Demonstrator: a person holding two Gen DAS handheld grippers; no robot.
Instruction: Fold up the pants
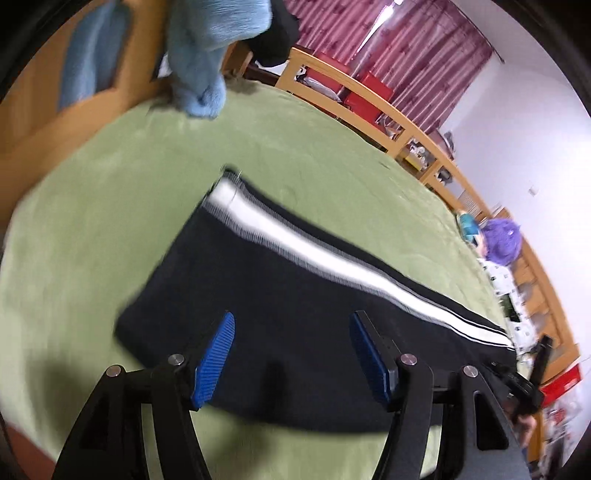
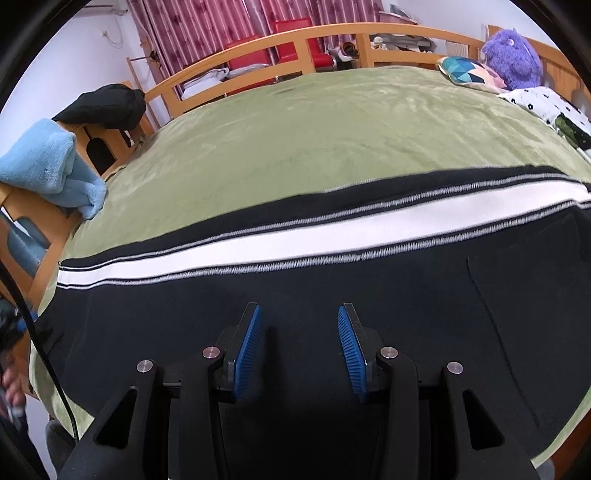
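Left wrist view shows the left gripper [image 1: 291, 325] with its two blue pads spread wide, holding nothing, hovering over the black pants [image 1: 280, 295]. The pants lie flat on the green bedspread [image 1: 110, 206], near its front edge, with one broad white stripe [image 1: 295, 243] running along their far side, edged by thin pale stitched lines. The right wrist view shows the right gripper [image 2: 300, 314] likewise parted, at a middling width, empty, above the dark cloth of the pants [image 2: 295, 280], with the white stripe [image 2: 295, 229] crossing beyond its fingertips.

Nothing lies between either gripper and the cloth. Around the bed: one light blue fleece blanket [image 2: 51, 166] draped over the wooden footboard at the left corner, one black garment [image 2: 103, 105] slung on the rail beside it, one purple plush toy [image 2: 513, 59] at the far right, one patterned cushion [image 2: 467, 72] just beside it, and a white bedding piece with dark dots [image 2: 546, 107] near those. Beyond the wooden rail stand two red chairs [image 2: 280, 44] before the striped red curtains [image 2: 207, 22]. Whether the pants are already folded over, I cannot tell.
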